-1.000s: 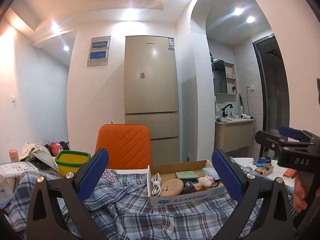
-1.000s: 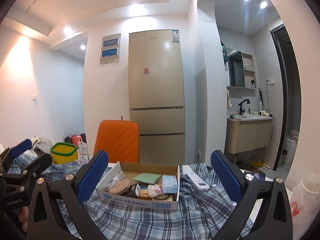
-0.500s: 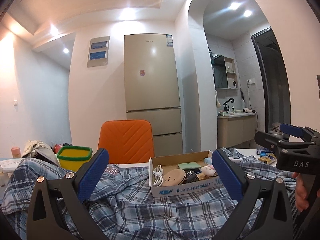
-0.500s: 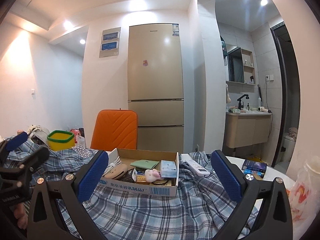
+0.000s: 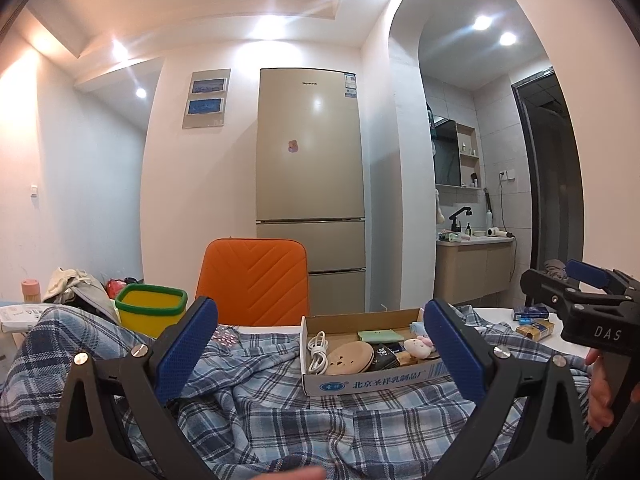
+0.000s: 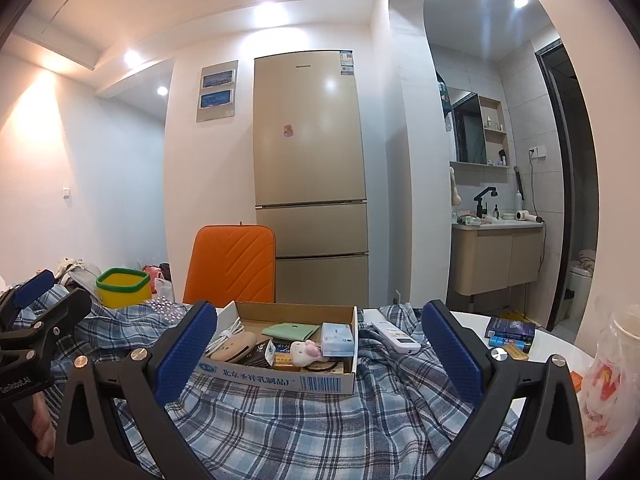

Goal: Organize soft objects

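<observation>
A blue plaid cloth [image 5: 272,404] lies rumpled across the table; it also shows in the right wrist view [image 6: 304,424]. A cardboard box [image 5: 372,376] of small items rests on it, also in the right wrist view [image 6: 280,376], holding a pink plush toy [image 6: 306,350], a white cable [image 5: 317,350] and a green pouch [image 6: 290,330]. My left gripper [image 5: 320,354] is open and empty, low over the cloth in front of the box. My right gripper [image 6: 318,356] is open and empty, also facing the box. Each gripper appears at the edge of the other's view.
A yellow bin with a green rim [image 5: 152,306] stands at the back left. An orange chair [image 5: 254,282] stands behind the table. A white power strip [image 6: 394,334] lies right of the box. Small packets [image 6: 510,332] and a plastic bag [image 6: 612,376] sit at the right.
Both grippers have sunk lower toward the cloth and drawn a little closer to the box. Both stay open and empty.
</observation>
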`<action>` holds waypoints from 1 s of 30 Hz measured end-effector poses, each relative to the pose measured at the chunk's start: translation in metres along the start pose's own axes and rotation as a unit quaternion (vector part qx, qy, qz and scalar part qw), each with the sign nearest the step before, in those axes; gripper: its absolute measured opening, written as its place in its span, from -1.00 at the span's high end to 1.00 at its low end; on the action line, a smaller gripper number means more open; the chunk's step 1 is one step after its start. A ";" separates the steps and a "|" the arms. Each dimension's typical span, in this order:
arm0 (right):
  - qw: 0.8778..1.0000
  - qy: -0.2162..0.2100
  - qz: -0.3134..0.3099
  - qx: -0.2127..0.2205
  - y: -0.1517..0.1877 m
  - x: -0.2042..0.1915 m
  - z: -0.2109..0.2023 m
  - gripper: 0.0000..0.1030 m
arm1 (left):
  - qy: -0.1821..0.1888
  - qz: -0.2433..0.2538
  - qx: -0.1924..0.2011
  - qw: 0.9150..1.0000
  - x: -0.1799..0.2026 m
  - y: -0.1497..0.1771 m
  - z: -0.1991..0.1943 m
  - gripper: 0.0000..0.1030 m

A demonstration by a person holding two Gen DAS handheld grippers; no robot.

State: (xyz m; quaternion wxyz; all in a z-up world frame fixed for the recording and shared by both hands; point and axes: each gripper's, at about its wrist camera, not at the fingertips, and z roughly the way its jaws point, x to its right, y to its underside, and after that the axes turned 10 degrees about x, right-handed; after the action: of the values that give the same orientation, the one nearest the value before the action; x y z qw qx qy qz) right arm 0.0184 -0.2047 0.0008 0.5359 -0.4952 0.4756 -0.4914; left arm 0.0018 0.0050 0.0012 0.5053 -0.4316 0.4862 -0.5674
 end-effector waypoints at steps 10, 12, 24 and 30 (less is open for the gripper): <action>1.000 0.000 -0.001 -0.001 -0.001 -0.001 -0.001 -1.00 | -0.004 0.007 0.003 1.000 0.002 0.001 0.000 -0.99; 1.000 0.001 -0.001 -0.002 -0.001 -0.001 -0.001 -1.00 | -0.005 0.004 0.002 1.000 0.001 0.001 0.000 -0.99; 1.000 0.001 -0.001 -0.002 -0.001 0.000 -0.001 -1.00 | -0.012 0.003 -0.002 1.000 -0.003 0.001 0.001 -0.99; 1.000 0.001 -0.001 -0.002 -0.001 0.000 -0.002 -1.00 | -0.017 0.004 0.001 1.000 -0.005 0.000 0.001 -0.99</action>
State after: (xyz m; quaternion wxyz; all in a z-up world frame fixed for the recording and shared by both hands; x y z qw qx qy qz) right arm 0.0167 -0.2048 0.0020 0.5340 -0.4963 0.4764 -0.4915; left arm 0.0035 0.0103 0.0015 0.5166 -0.4387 0.4784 -0.5584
